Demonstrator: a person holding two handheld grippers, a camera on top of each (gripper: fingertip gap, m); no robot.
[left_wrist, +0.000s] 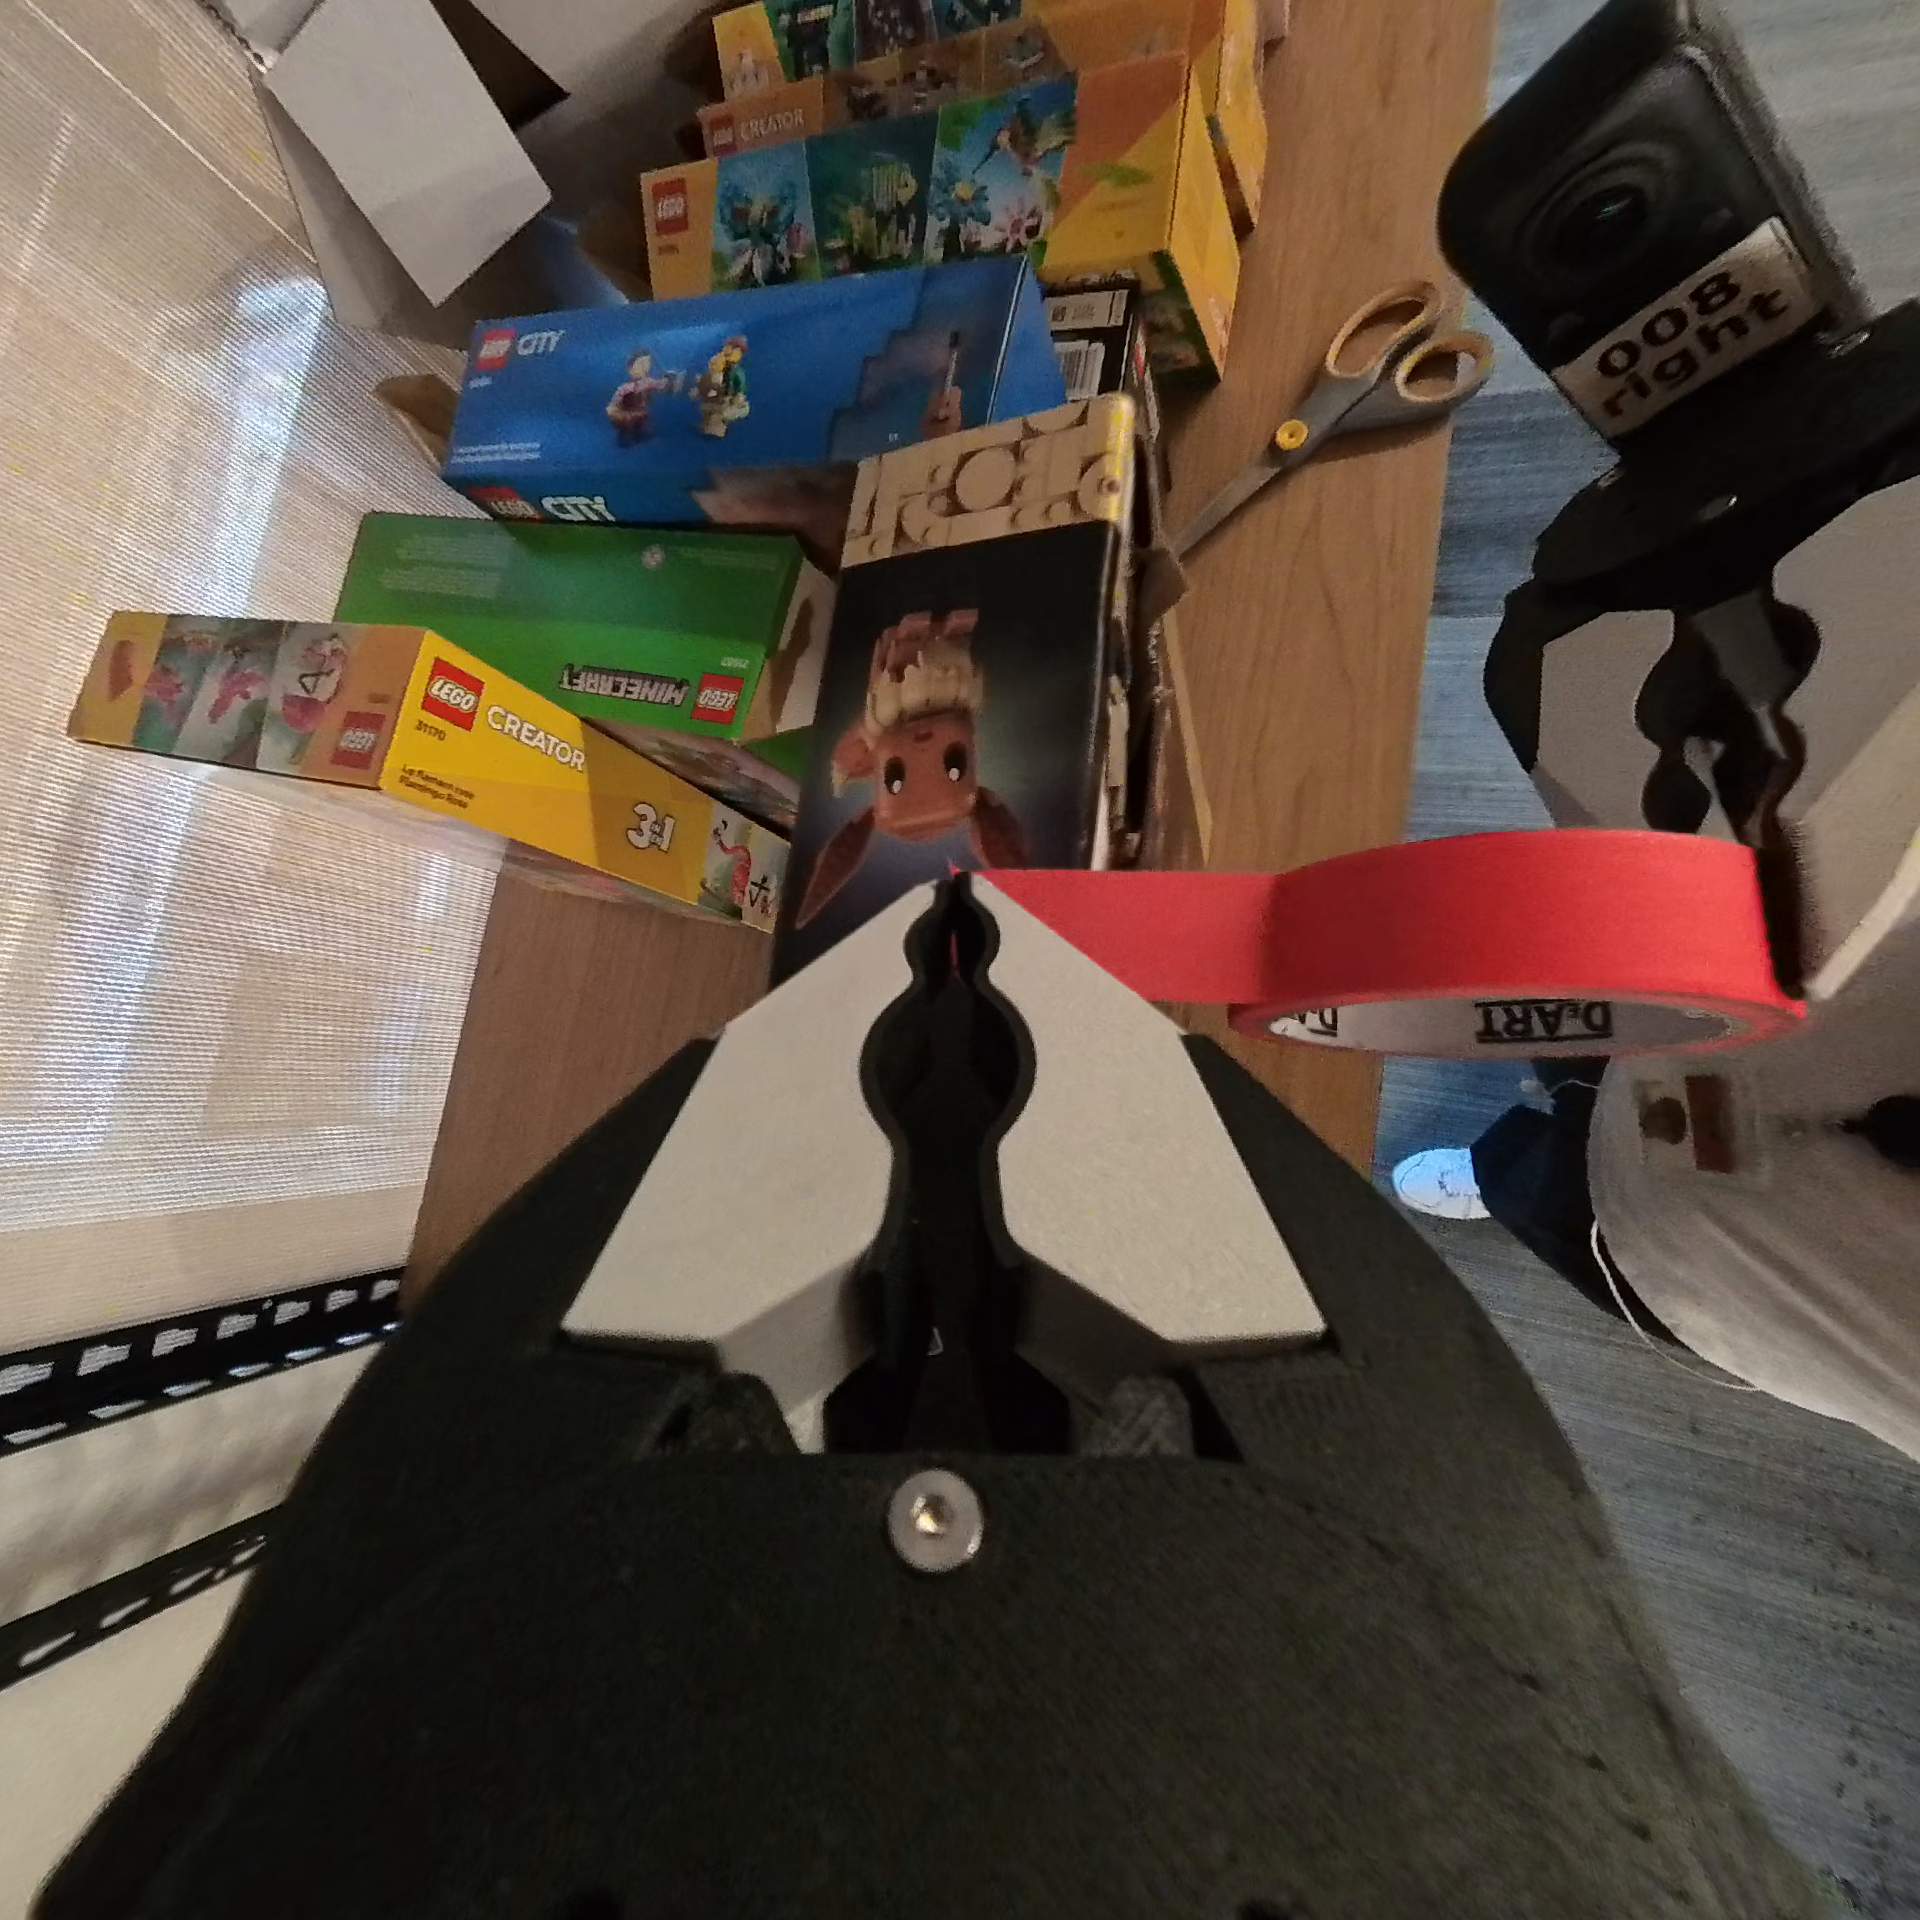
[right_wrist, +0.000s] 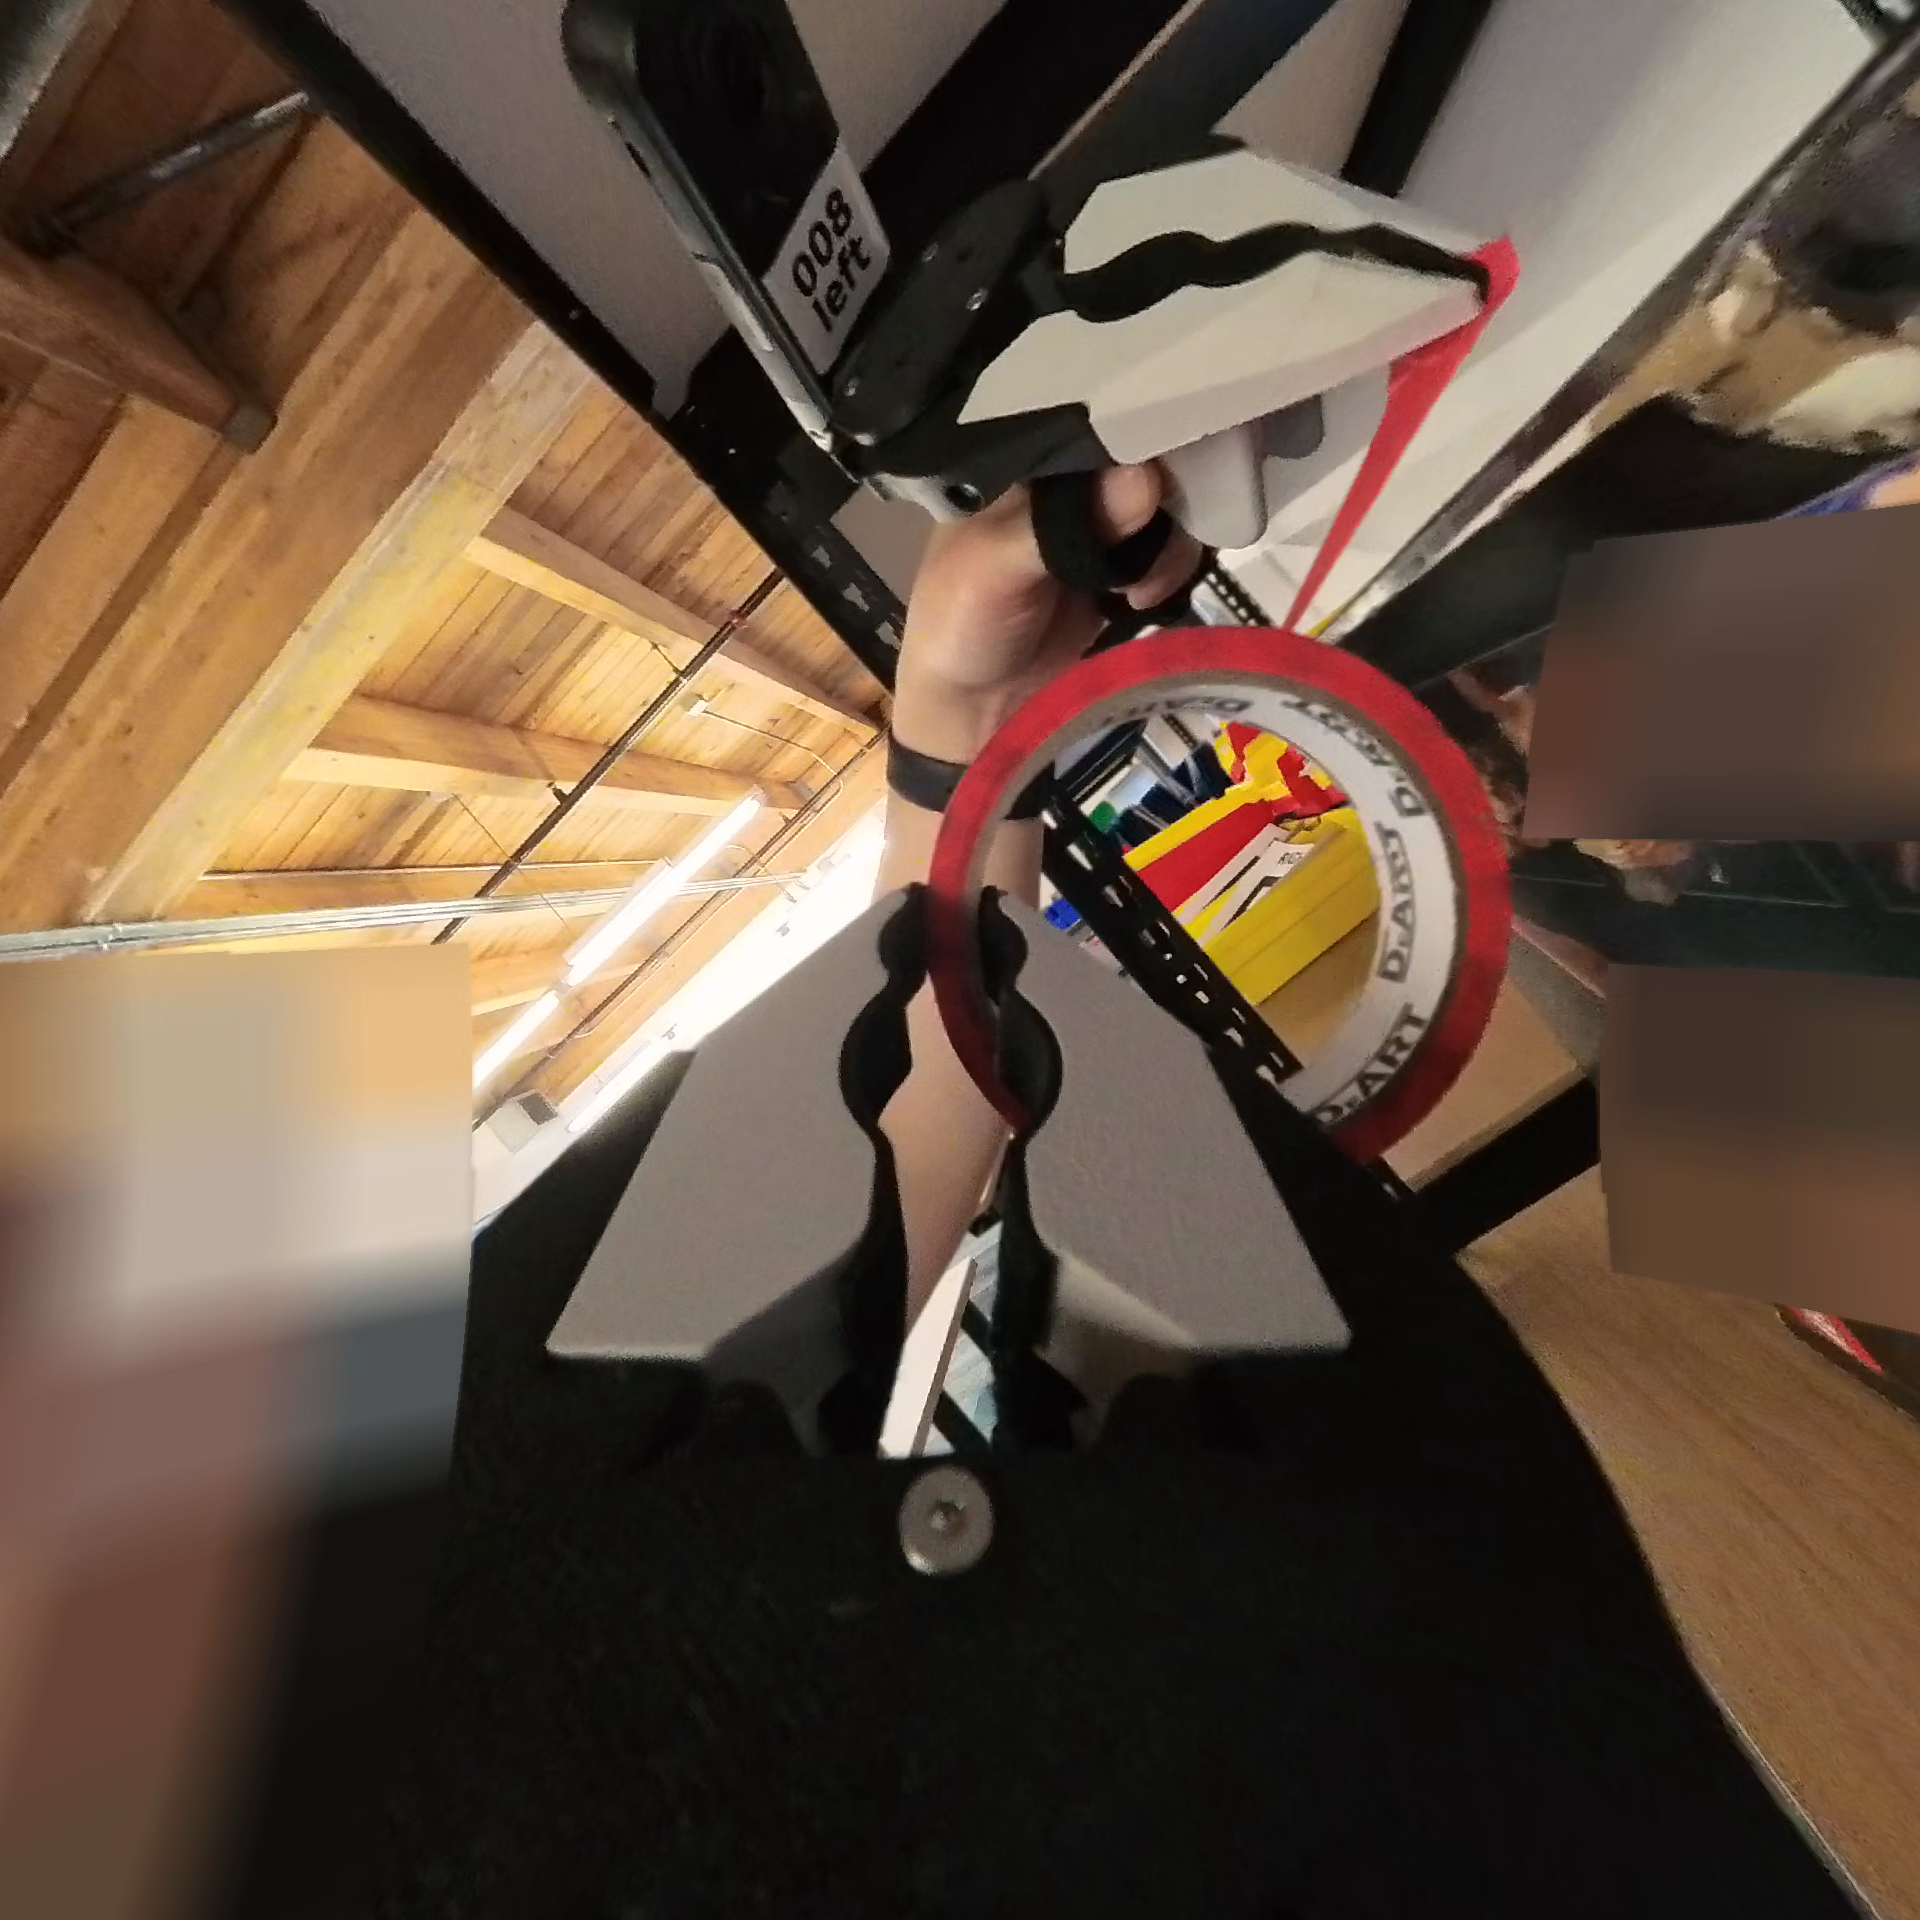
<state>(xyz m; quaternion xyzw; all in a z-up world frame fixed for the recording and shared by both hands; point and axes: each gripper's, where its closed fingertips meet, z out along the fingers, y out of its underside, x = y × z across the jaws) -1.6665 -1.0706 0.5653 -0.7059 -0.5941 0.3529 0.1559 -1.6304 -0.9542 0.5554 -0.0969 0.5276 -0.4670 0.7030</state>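
Left tool (left_wrist: 961, 883) pinches the free end of the red tape roll (left_wrist: 1507, 935); right tool (right_wrist: 951, 914) clamps the roll's wall. A short strip is unrolled, uncut, above the wooden surface's (left_wrist: 1299, 675) edge; scissors (left_wrist: 1340, 405) lie untouched there.

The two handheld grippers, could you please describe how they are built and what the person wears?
Both the left gripper and right gripper have textured black bodies, a silver screw, and pale grey wedge fingers with wavy black inner pads. Each carries a black camera with a white label. The person wears a dark wristband.
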